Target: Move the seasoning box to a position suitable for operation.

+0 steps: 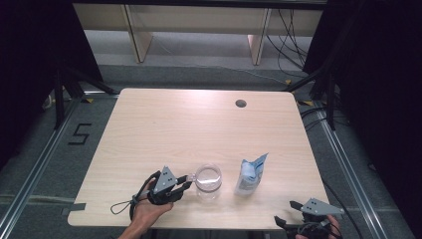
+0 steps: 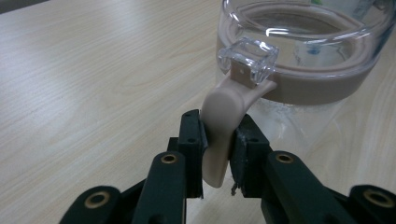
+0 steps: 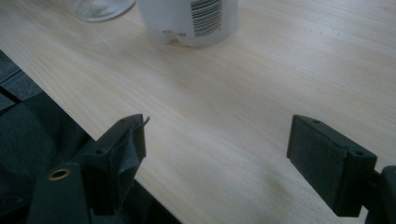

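A clear glass jar (image 1: pixel 208 180) with a beige seal ring stands near the table's front edge, close up in the left gripper view (image 2: pixel 303 51). A beige latch tab (image 2: pixel 224 121) hangs from its rim. My left gripper (image 1: pixel 188 183) comes in from the jar's left, and its jaws (image 2: pixel 219 144) are shut on that tab. A white pouch (image 1: pixel 249 175) with a torn blue top stands just right of the jar; its barcode side shows in the right gripper view (image 3: pixel 191 18). My right gripper (image 1: pixel 286 212) rests at the front right edge, open (image 3: pixel 217 144) with nothing between its jaws.
The light wooden table (image 1: pixel 199 124) has a round cable hole (image 1: pixel 241 103) at the back right. Its front edge runs under my right gripper, with dark floor beyond (image 3: pixel 28 107). Black stands and cables flank both sides.
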A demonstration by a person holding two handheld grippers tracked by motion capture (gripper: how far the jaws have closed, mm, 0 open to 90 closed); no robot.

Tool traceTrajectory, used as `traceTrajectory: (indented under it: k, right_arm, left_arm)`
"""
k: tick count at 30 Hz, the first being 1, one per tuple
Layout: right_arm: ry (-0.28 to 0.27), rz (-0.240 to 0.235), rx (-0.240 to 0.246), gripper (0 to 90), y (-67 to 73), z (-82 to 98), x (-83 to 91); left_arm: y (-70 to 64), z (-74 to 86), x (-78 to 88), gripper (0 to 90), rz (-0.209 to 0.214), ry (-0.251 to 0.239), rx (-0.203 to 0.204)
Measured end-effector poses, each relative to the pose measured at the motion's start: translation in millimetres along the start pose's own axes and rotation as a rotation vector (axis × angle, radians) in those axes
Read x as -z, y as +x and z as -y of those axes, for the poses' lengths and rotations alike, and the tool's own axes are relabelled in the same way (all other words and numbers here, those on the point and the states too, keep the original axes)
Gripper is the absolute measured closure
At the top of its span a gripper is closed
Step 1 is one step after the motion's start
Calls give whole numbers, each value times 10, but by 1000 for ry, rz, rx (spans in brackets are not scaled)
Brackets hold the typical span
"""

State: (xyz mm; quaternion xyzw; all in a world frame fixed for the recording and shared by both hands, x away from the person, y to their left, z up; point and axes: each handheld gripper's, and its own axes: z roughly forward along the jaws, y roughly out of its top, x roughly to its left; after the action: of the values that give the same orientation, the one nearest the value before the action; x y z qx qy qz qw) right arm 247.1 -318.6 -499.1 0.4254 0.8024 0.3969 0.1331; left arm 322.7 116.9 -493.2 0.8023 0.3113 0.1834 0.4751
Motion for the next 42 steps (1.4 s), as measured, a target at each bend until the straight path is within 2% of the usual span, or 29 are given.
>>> traceTrajectory:
  k: [3, 4, 7, 8, 14, 16, 18, 22, 23, 24, 25, 27, 28, 29, 30, 31, 32, 33, 34, 35, 36, 37, 40, 41, 42]
  right_arm:
    - [-9, 5, 33, 204, -25, -2, -8]
    - [-9, 7, 34, 205, -24, -2, -8]
    - [-8, 6, 34, 205, -21, -2, -8]
    - [9, 0, -4, 205, 11, 1, 2]
    - [-3, -3, 13, 204, 5, 0, -11]
    - [-5, 2, 15, 204, 4, -2, -8]
    - [-14, 11, 47, 205, -17, -6, -12]
    - [-10, 11, 48, 204, -17, -9, -11]
    - [12, -11, -10, 205, 26, -6, -6]
    - [4, -11, 7, 205, 18, -8, -10]
    - [-15, -4, 50, 208, -3, -10, -21]
    - [-18, -14, 44, 218, 4, -11, -20]
    - [-18, -26, 17, 225, 49, -11, -13]
    - [-17, -32, 14, 227, 57, -14, -9]
    - [-29, -29, 48, 237, 39, -22, -14]
    - [-23, -32, 42, 246, 61, -27, 0]
    - [-36, -29, 72, 249, 53, -34, -3]
    - [-23, -42, 32, 251, 92, -32, 5]
    - [-42, -53, 53, 256, 83, -38, -6]
    - [-36, -54, 30, 262, 121, -37, -3]
    - [-24, -56, 36, 266, 132, -44, -1]
    - [-50, -56, 69, 270, 126, -52, -14]
    - [-52, -63, 71, 280, 170, -61, -25]
    - [-53, -70, 93, 284, 169, -70, -34]
    - [-52, -84, 86, 297, 204, -75, -47]
  left_arm:
    - [10, 0, 5, 747, 7, 5, 8]
    - [1, 6, -1, 745, 10, 0, 35]
    - [13, 5, 7, 738, 16, -1, 30]
    - [16, 7, 18, 709, 29, -6, 40]
    - [-2, 4, 78, 617, 46, -9, 33]
    - [-13, 11, 102, 594, 43, -10, 43]
    - [-20, 13, 140, 579, 33, -13, 58]
    - [-12, 8, 210, 556, 51, -32, 74]
    - [-17, -1, 255, 560, 53, -50, 94]
    - [-11, -9, 280, 565, 52, -59, 90]
    - [-5, -20, 307, 579, 56, -66, 88]
    - [-5, -41, 343, 591, 60, -77, 94]
    - [-5, -61, 367, 621, 60, -94, 102]
    - [-7, -76, 386, 630, 61, -98, 112]
    - [-7, -89, 400, 645, 58, -108, 118]
    - [2, -106, 412, 655, 62, -114, 108]
    - [0, -121, 426, 667, 49, -115, 113]
    - [12, -131, 426, 680, 56, -127, 111]
    - [10, -144, 436, 691, 49, -117, 125]
    - [14, -152, 430, 703, 50, -122, 135]
    - [16, -163, 433, 718, 44, -119, 139]
    - [21, -173, 431, 730, 46, -119, 138]
    - [26, -199, 422, 776, 48, -121, 120]
    - [21, -220, 417, 776, 49, -122, 115]
    - [16, -242, 411, 806, 49, -121, 109]
